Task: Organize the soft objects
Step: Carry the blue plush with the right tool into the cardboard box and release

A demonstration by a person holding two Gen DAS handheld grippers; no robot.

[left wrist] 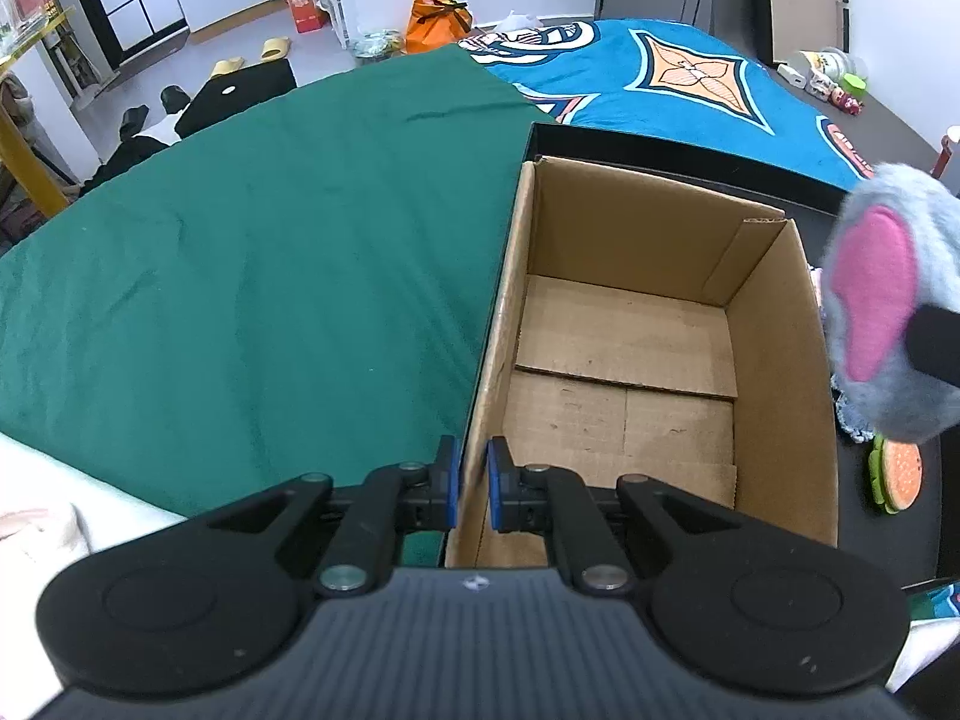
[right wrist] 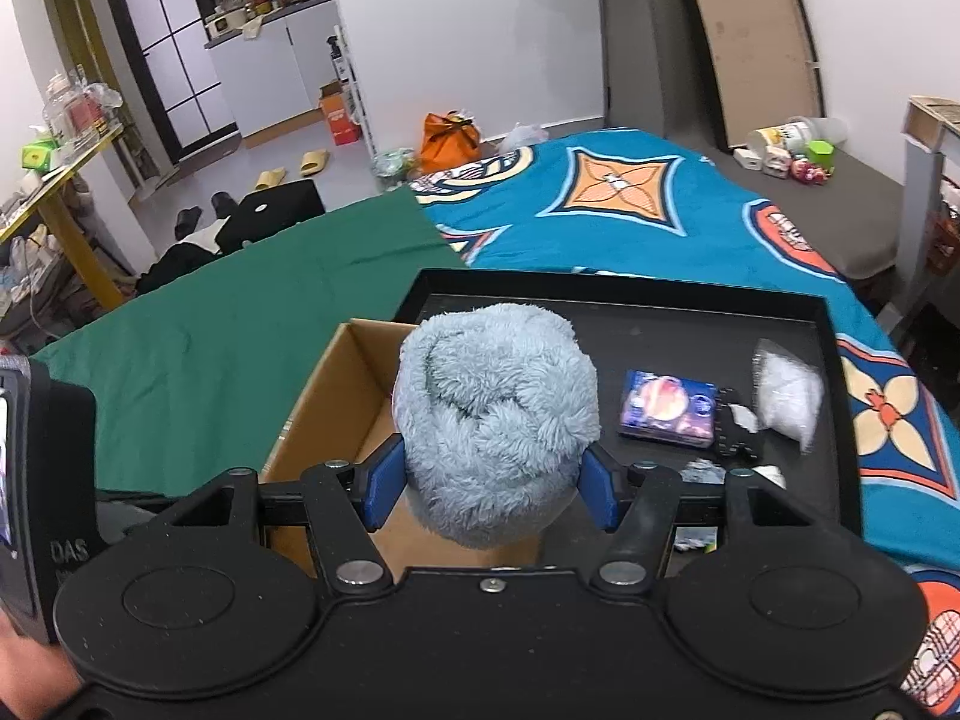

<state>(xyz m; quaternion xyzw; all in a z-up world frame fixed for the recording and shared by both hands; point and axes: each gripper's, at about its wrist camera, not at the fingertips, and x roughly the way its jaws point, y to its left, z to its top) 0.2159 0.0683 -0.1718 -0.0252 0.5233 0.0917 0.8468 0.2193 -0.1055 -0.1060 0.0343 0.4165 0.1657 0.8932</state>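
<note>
Left claw (left wrist: 473,483): we see its blue pads closed onto the near left wall of the cardboard box (left wrist: 774,360), pinching the wall's edge.
Right claw (right wrist: 492,489): we see it partly open, its blue pads pressing either side of a blue-grey plush toy (right wrist: 498,420), held above the box's right rim.
Cardboard box: open-topped and empty inside, standing at the left end of a black tray (right wrist: 636,285).
Left wrist view only: we see the toy's pink ear patch (left wrist: 873,288), the bare box floor, and a burger-shaped soft item (left wrist: 897,474) on the tray to the right of the box.
Right wrist view only: we see a small printed packet (right wrist: 669,411), a clear plastic bag (right wrist: 786,399) and a black strap-like item (right wrist: 735,429) on the tray, right of the toy.
Surroundings: a green cloth (left wrist: 240,270) left of the tray; a blue patterned blanket (right wrist: 630,210) behind it.
Obstruction: the plush toy hides much of the box interior in the right wrist view.
</note>
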